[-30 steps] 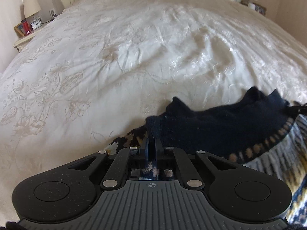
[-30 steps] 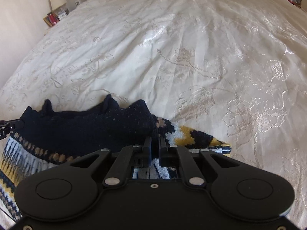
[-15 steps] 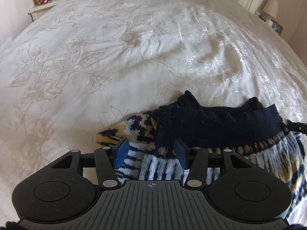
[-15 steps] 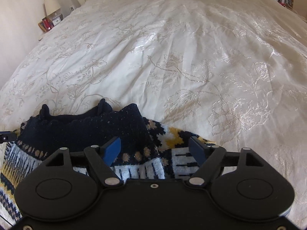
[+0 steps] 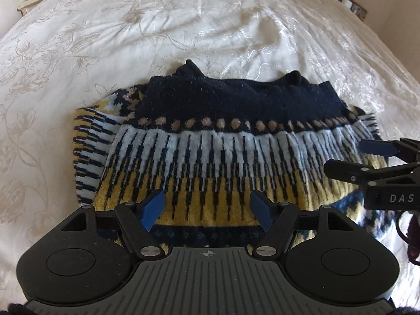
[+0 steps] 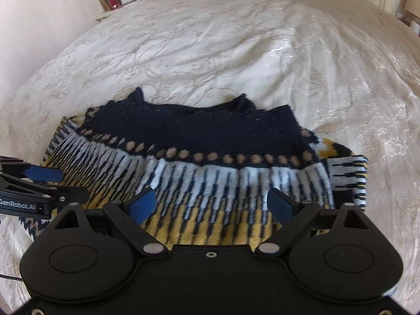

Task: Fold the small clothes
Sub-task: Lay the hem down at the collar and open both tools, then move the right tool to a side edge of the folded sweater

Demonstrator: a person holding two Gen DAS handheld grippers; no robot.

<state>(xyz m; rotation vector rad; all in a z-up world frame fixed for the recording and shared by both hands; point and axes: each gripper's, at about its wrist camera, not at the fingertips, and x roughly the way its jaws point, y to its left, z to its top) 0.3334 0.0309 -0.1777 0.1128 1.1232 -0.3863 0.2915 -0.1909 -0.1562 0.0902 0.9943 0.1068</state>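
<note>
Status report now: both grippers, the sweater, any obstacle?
Left gripper and right gripper open, jaws just opened, nothing held. Patterned sweater folded, lying on the bedspread. Nothing in the way.

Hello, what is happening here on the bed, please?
A person is folding a patterned sweater on a white bedspread with two hand-held grippers. The left gripper and right gripper have just been opening. Both stand open above the near part of the sweater, with nothing pinched. The sweater lies folded, dark navy band on the far side.
</note>
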